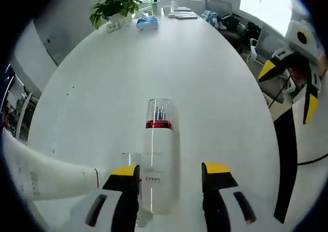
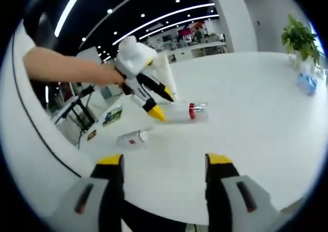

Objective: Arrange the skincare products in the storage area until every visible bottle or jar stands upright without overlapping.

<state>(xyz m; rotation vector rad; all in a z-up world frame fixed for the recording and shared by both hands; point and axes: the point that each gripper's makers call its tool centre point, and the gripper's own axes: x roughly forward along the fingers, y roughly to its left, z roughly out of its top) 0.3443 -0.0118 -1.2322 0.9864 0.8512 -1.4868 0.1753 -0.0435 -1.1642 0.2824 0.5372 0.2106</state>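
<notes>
- Left gripper view: my left gripper (image 1: pixel 171 174), with black jaws tipped in yellow, is spread wide around a tall white plastic bottle with a clear cap and a red collar (image 1: pixel 160 155). The bottle lies on its side on the white oval table (image 1: pixel 215 73), cap pointing away from me. Both jaws stand beside the bottle's lower body; I cannot tell whether either touches it, and nothing is gripped.
- Same view: just beside that bottle, on its left, a smaller clear container (image 1: pixel 131 157) peeps out behind the left jaw; a white tube-like item (image 1: pixel 46 175) lies further left of the bottle. The right gripper (image 1: pixel 302 62) hangs well to the bottle's right, off the table edge.
- Right gripper view: my right gripper (image 2: pixel 163 162) is wide open and holds nothing, hovering near the table edge. The left gripper (image 2: pixel 148 96), carried by a hand (image 2: pixel 66 68), sits over the red-collared bottle (image 2: pixel 184 113). A small clear bottle with a red mark (image 2: pixel 132 138) lies flat, nearer me than the tall bottle.
- Judgement: the step in hand is seizing the tall bottle to stand it up. I would close squarely on the body, below the collar, then tip it base-down on bare table away from its neighbours, releasing only once it stands steady.
</notes>
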